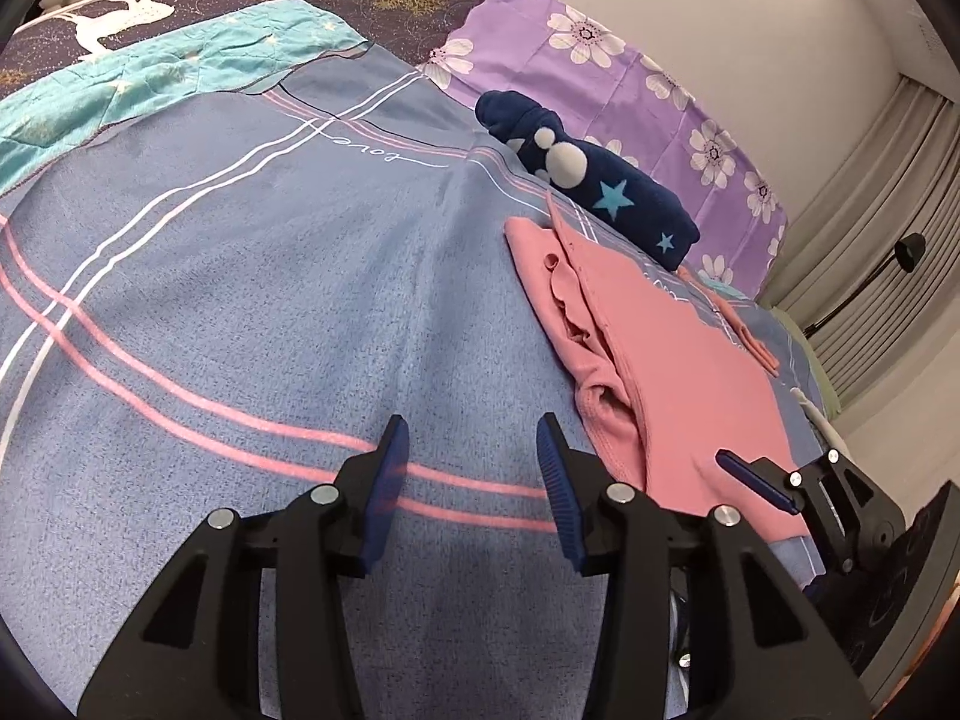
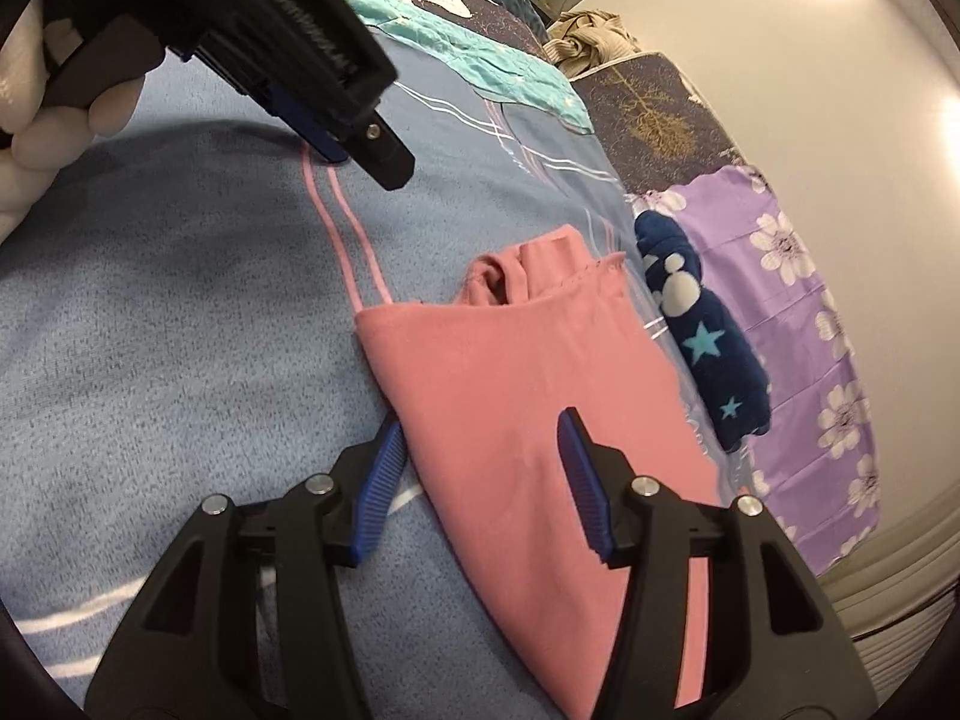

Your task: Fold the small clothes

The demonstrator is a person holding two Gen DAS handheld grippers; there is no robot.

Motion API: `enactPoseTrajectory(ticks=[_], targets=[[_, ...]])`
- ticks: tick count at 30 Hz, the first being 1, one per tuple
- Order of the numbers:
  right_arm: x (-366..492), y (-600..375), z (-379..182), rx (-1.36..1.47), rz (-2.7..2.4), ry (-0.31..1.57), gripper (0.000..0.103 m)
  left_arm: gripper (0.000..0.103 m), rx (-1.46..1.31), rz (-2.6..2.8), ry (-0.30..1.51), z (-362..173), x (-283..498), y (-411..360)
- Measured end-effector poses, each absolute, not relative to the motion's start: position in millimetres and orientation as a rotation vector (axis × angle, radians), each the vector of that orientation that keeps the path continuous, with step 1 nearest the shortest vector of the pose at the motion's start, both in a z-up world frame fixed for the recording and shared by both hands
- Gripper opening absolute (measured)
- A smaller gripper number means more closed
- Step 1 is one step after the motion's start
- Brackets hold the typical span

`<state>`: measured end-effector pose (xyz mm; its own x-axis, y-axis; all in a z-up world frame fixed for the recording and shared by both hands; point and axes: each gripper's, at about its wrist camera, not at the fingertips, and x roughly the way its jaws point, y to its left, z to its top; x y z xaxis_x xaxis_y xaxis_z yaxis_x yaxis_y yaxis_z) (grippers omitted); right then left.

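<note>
— Since the pink garment lies flat on the blue bedspread, which claw is nearer to it?

— By my reading the right gripper; its jaws stand partly apart with nothing pinched, the near-left edge of the cloth running up between them; the left pad sits just off that edge over the bedspread, the right pad over the pink itself; whether either pad touches the fabric I cannot tell.

— And the long axis?

— It runs from under that claw away and up to the left, ending in a rumpled, rolled end at the far side; so a fold would carry the near part forward along that line.

— The left gripper?

— Also half wide and empty, over bare bedspread; the garment lies to its right, close beside its right pad but apart from it.

— What is hard to make out?

— The near end of the garment is cut off behind the right claw's frame; which kind of garment it is stays unclear; a folded navy piece with stars lies just beyond it, beside a purple floral pillow.
</note>
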<state>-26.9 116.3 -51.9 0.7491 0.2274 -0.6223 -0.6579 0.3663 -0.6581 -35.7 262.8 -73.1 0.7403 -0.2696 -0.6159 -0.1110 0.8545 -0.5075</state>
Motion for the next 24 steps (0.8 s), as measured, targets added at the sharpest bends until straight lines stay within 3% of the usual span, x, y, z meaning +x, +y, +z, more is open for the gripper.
enactPoseTrajectory(ticks=[13, 15, 17, 19, 24], targets=[[-26.2, 138.9, -57.3, -1.067, 0.566, 0.407, 0.052, 0.045, -0.585, -0.178, 0.754, -66.5, -6.8, 267.6], [-25.5, 144.8, -59.4, -1.080, 0.576, 0.390, 0.043, 0.045, -0.587, -0.230, 0.757, -58.6, 11.6, 265.1], [-19.8, 149.4, -64.1, -1.088, 0.597, 0.425, 0.008, 0.046, -0.591, -0.304, 0.767, -52.3, 36.1, 261.0], [-14.4, 146.5, -61.5, -1.043, 0.612, 0.452, 0.006, 0.056, -0.600, -0.362, 0.794, -52.7, 58.0, 256.3], [-12.6, 135.7, -38.3, -0.933, 0.630, 0.427, 0.006, 0.056, -0.566, -0.313, 0.894, -71.2, 123.8, 245.6]])
